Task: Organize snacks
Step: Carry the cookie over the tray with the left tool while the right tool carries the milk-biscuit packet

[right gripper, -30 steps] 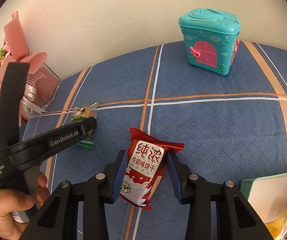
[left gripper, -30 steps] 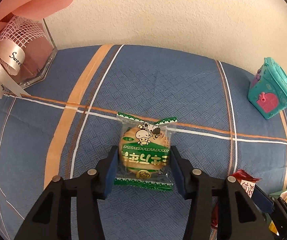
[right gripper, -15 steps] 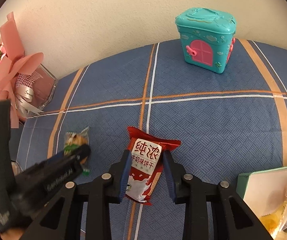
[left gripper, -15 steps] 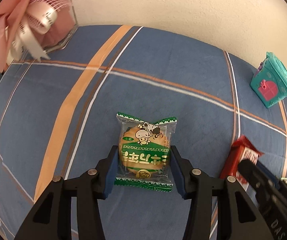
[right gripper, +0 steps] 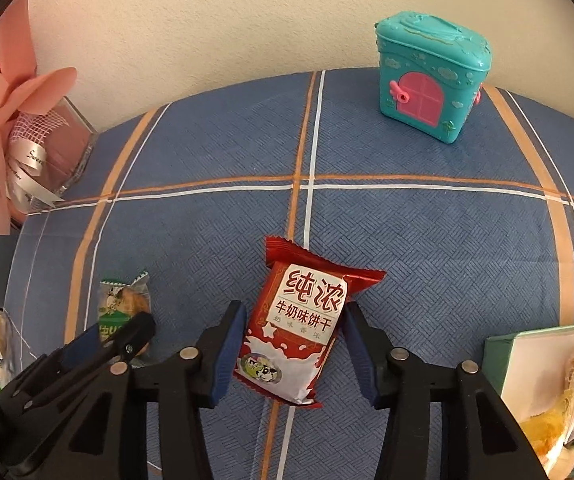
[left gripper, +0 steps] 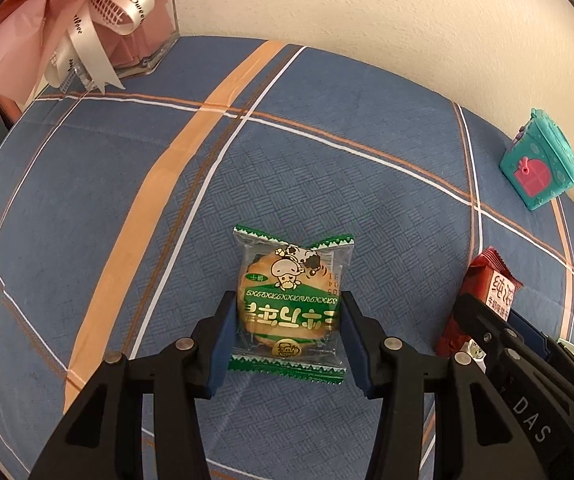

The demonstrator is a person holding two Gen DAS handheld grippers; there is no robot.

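A green rice cracker packet (left gripper: 289, 280) sits low over the blue plaid cloth (left gripper: 327, 152), with my left gripper (left gripper: 287, 297) shut on its two sides. To its right lies a red milk biscuit packet (right gripper: 299, 320) flat on the cloth. My right gripper (right gripper: 294, 308) straddles the red packet; its jaws are opening, and the blue pads stand just clear of the wrapper. The right wrist view shows the left gripper (right gripper: 127, 332) and the green packet (right gripper: 123, 296) at the lower left. The left wrist view has the red packet (left gripper: 495, 284) at its right edge.
A teal toy house box (right gripper: 431, 76) stands at the back right near the wall. A pink bouquet in a clear glass box (left gripper: 99, 20) fills the back left corner. An open green snack box (right gripper: 547, 380) with packets sits at the near right.
My right gripper squeezed the red packet, then let go as its jaws spread. My left gripper carried the green packet across the cloth, closer to the red packet.
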